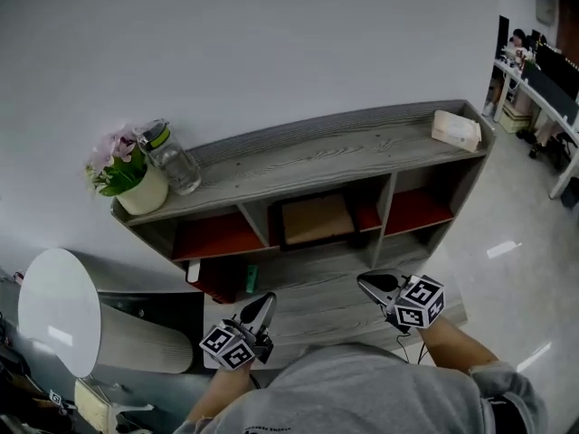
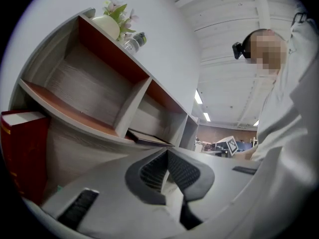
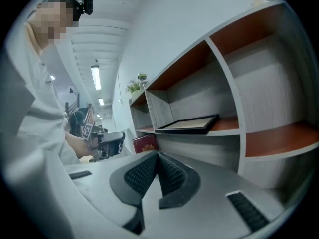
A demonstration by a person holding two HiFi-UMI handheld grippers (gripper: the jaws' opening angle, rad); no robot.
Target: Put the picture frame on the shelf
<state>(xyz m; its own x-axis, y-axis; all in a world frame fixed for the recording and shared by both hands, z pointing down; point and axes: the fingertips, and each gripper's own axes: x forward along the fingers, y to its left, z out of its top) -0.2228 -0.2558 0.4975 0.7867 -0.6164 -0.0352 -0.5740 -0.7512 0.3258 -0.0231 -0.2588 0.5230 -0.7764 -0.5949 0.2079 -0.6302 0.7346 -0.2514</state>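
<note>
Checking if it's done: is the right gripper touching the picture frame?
Apart. In the right gripper view the right gripper, jaws shut and empty, sits clear of the picture frame lying flat in the shelf.

Shelf (image 1: pixel 344 152) — picture frame (image 1: pixel 314 220) flat in middle compartment.

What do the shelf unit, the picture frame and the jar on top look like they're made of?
Shelf unit: matte grey board with streaked wood grain, probably laminate; compartment floors look red-orange. Picture frame: thin matte black border, wood or plastic, around a tan panel. Jar: clear glass or plastic, since it is see-through and glints.
</note>
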